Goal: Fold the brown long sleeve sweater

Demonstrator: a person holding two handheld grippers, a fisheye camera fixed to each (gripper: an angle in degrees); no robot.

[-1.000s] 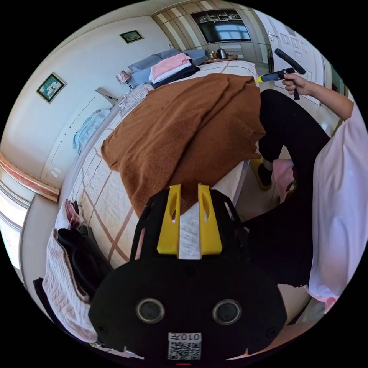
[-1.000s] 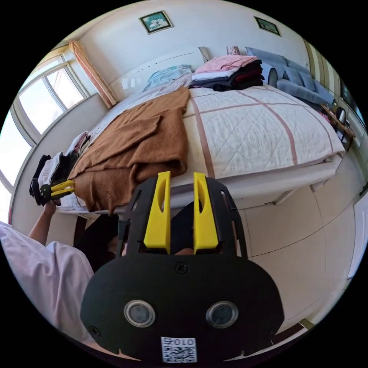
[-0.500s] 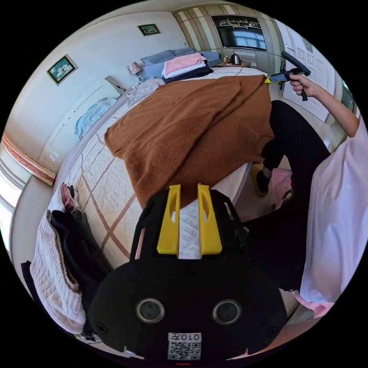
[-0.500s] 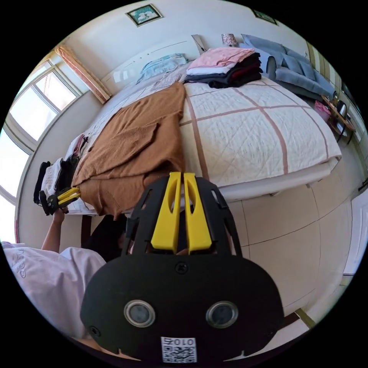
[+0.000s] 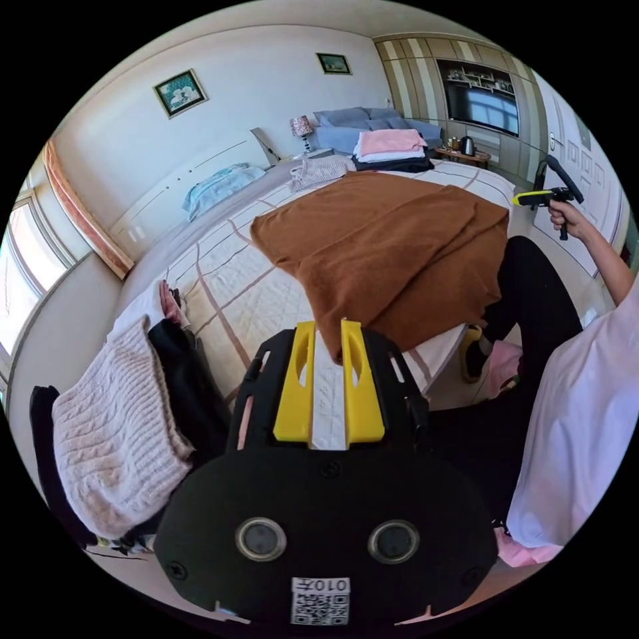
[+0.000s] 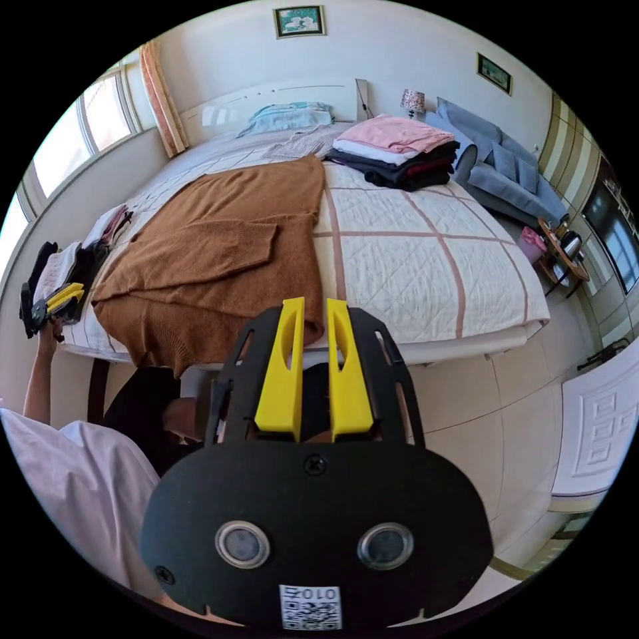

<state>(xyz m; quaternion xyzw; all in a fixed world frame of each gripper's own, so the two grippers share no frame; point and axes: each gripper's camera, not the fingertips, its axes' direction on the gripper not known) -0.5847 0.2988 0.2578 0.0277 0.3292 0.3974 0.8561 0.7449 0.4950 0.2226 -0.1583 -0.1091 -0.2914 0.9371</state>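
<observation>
The brown sweater [image 5: 386, 256] lies spread on the bed [image 5: 226, 293], a soft, fuzzy knit laid flat, with one sleeve folded across its body and its lower edge hanging over the side of the mattress. In the right gripper view the sweater [image 6: 219, 259] sits on the half of the bed nearer the window, its hem drooping over the bed [image 6: 426, 279] edge in a ribbed band.

The left gripper [image 5: 328, 373] hangs above the corner of the bed, its yellow jaws parted by a narrow gap with nothing between them. The right gripper [image 6: 313, 369] is off the bed, above the tiled floor [image 6: 506, 413], its jaws likewise a little apart and empty.

The bed cover is a pale quilted cloth crossed by pinkish bands. Near the far side stands a neat stack of folded clothes [image 6: 399, 150], pink on top and dark below. At the bed corner by the left gripper lies a loose pile of clothes [image 5: 126, 426], a cream cable-knit piece over dark cloth. A folded light blue cloth [image 6: 289, 116] rests by the white headboard.
</observation>
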